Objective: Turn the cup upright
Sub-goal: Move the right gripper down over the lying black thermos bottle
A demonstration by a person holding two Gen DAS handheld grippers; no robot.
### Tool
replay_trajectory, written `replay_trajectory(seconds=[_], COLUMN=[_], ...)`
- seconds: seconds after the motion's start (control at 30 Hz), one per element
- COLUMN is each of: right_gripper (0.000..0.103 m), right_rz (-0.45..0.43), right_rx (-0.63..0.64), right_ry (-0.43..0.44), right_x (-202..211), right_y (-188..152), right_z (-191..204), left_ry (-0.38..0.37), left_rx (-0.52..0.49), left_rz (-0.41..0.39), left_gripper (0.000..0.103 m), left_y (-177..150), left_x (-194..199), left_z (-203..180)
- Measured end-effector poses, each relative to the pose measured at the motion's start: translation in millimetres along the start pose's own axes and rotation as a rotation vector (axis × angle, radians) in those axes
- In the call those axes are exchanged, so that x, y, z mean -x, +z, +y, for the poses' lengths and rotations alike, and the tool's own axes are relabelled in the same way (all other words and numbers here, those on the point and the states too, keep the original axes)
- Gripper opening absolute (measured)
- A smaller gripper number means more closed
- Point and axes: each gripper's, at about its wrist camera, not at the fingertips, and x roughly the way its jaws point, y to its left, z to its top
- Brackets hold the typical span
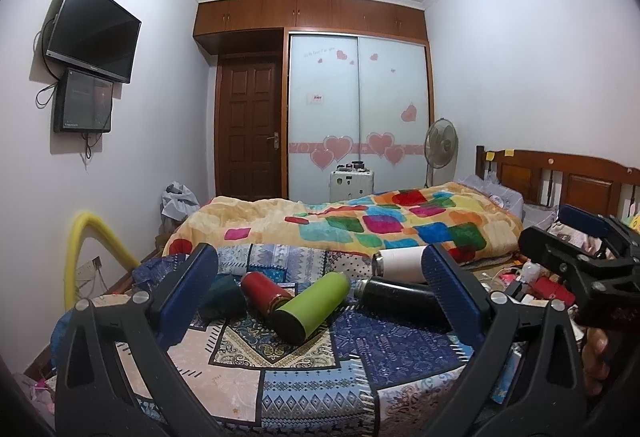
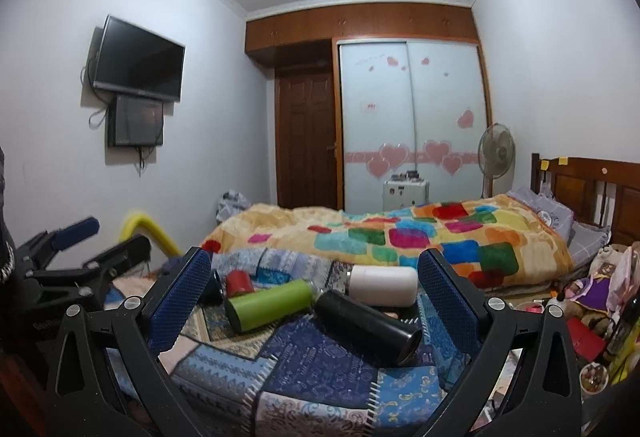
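Several cups lie on their sides on a patterned blue cloth (image 1: 360, 353): a dark teal one (image 1: 224, 295), a red one (image 1: 266, 291), a green one (image 1: 310, 307), a black one (image 1: 400, 299) and a white one (image 1: 400, 263). My left gripper (image 1: 320, 295) is open and empty, hovering just before the cups. My right gripper (image 2: 314, 293) is open and empty too. In the right wrist view the green cup (image 2: 268, 303), black cup (image 2: 368, 325), white cup (image 2: 382, 285) and red cup (image 2: 239, 281) lie between its fingers. Each gripper shows at the edge of the other's view.
A colourful blanket (image 1: 360, 225) covers the bed behind the cloth. Clutter (image 2: 588, 301) lies at the right by the wooden headboard (image 1: 560, 177). A yellow tube (image 1: 86, 249) stands at the left wall. A fan (image 1: 440, 145), wardrobe and door are at the back.
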Motion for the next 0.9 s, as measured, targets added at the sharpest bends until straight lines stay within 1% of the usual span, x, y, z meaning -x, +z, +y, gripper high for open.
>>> replay_trajectory(seconds=[0.1, 0.27, 0.37, 0.53, 0.6, 0.67, 0.8, 0.9], right_gripper=[0.103, 0.103, 0.103, 0.103, 0.103, 0.103, 0.102, 0.100], right_rz=[0.065, 0.236, 0.382, 0.586, 0.637, 0.685, 0.787, 0.845], right_rx=[0.042, 0.105, 0.139, 0.130, 0.133, 0.151, 0.184, 0.204], right_ry=[-0.011, 0.006, 0.026, 0.064, 0.086, 0.125, 0.207, 0.232], right_x=[-24, -84, -130, -187, -205, -219, -238, -248], right_y=[-4, -11, -23, -43, -48, -54, -69, -77], right_z=[-14, -44, -63, -83, -85, -85, -79, -77], left_ry=[-0.003, -0.028, -0.043, -0.047, -0.047, -0.045, -0.046, -0.045], left_rx=[-0.008, -0.019, -0.019, -0.023, -0.024, -0.028, -0.029, -0.025], left_rz=[0.022, 0.060, 0.086, 0.118, 0.127, 0.137, 0.163, 0.191], left_gripper=[0.103, 0.103, 0.103, 0.103, 0.103, 0.103, 0.103, 0.103], left_y=[-7, -20, -26, -37, -40, -44, -53, -62], left_x=[-16, -42, -56, -78, -85, -93, -108, -120], left_z=[2, 0, -2, -5, -6, -6, -6, -6])
